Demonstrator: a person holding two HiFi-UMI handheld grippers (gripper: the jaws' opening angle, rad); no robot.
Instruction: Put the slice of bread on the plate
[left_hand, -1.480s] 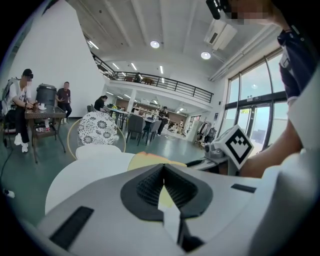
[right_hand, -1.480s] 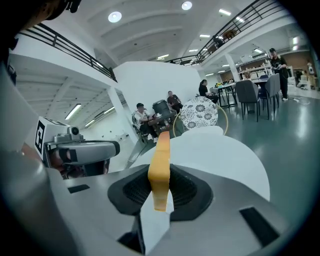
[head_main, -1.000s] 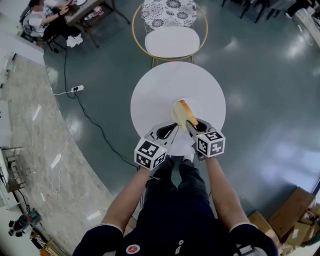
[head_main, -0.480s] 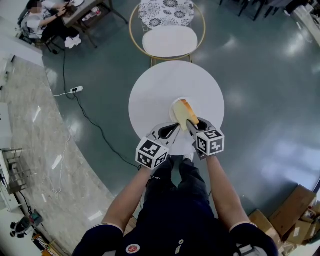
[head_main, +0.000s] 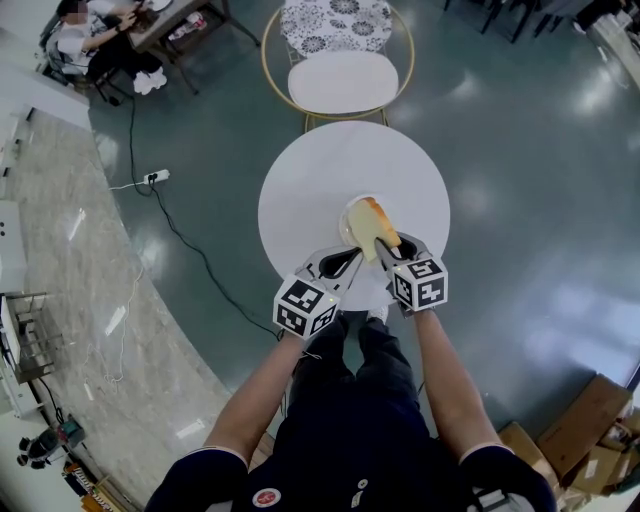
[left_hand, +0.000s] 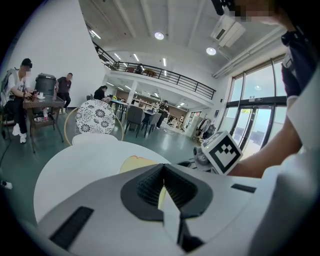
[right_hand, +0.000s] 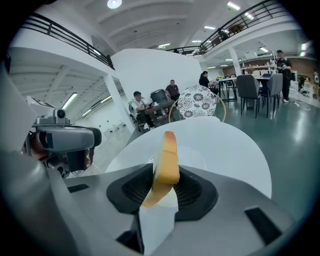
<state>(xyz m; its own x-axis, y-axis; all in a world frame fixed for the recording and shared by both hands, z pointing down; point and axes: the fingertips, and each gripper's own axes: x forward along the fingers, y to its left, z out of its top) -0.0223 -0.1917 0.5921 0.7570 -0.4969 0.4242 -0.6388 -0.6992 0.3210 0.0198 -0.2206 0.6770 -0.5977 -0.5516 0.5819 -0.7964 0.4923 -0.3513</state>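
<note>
A slice of bread (head_main: 372, 226) with a brown crust stands on edge between the pads of my right gripper (head_main: 383, 248), just above a white plate (head_main: 345, 222) on the near part of the round white table (head_main: 330, 165). In the right gripper view the bread (right_hand: 168, 152) sits between both pads of the right gripper (right_hand: 162, 186). Its jaws are opening slightly, and the plate (right_hand: 202, 145) lies beneath. My left gripper (head_main: 348, 262) rests beside it on the left, shut and empty. From the left gripper (left_hand: 162, 182) the bread (left_hand: 134, 162) shows ahead.
A white round chair with a gold frame (head_main: 340, 75) stands at the table's far side. People sit at a table at the far left (head_main: 95, 40). A cable and power strip (head_main: 150, 180) lie on the floor to the left.
Both grippers stay in place. The bread slice leans a little more to the right in the right gripper.
</note>
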